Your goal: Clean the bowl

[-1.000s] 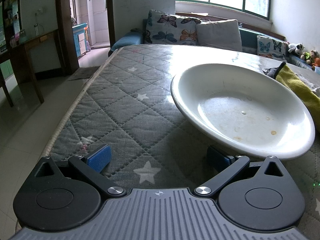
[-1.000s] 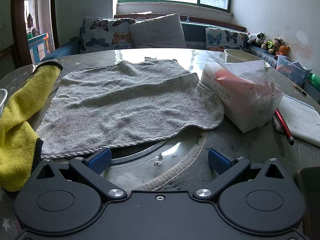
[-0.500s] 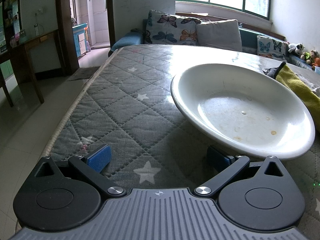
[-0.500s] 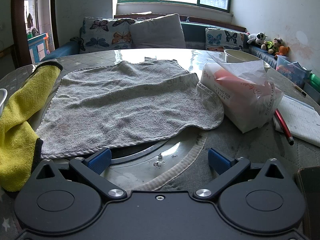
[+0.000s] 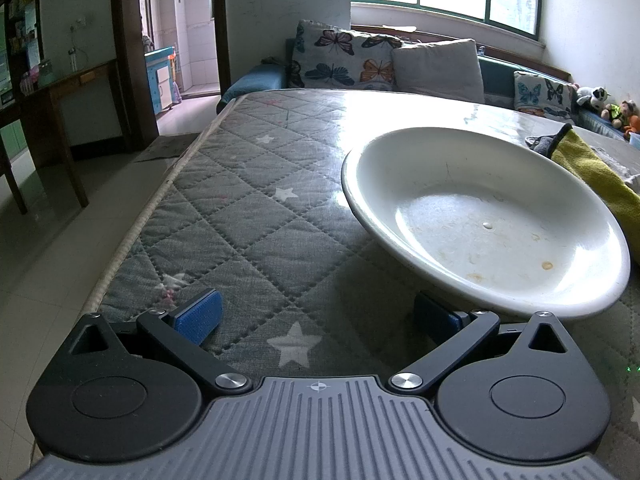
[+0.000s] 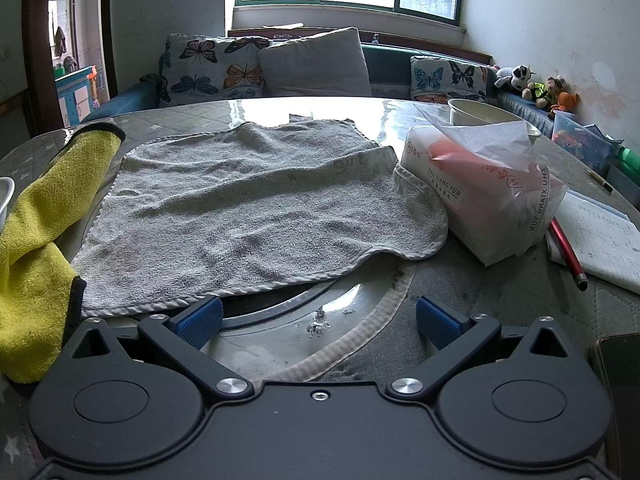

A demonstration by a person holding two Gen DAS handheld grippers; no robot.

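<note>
- Both tools are wide open and hold nothing: the left gripper (image 5: 318, 316) sits low at the near edge of the table (image 5: 248, 216), and the right gripper (image 6: 318, 316) sits low at the near edge too.
- One blue pad of the left gripper is tucked just under the near rim of the white bowl (image 5: 484, 220).
- That bowl is shallow and has small brown spots inside. It sits near the table's near edge.
- A yellow cloth (image 6: 36, 216) lies just beside the bowl, toward the middle of the table.
- A grey towel (image 6: 248, 208) lies spread out in front of the right gripper, touching a tissue pack (image 6: 480, 188).
- I think the wiping has not started yet.
- To do it well, the right gripper should pinch a cloth by its near hem, and the left should hold the bowl's rim so it does not slide.
</note>
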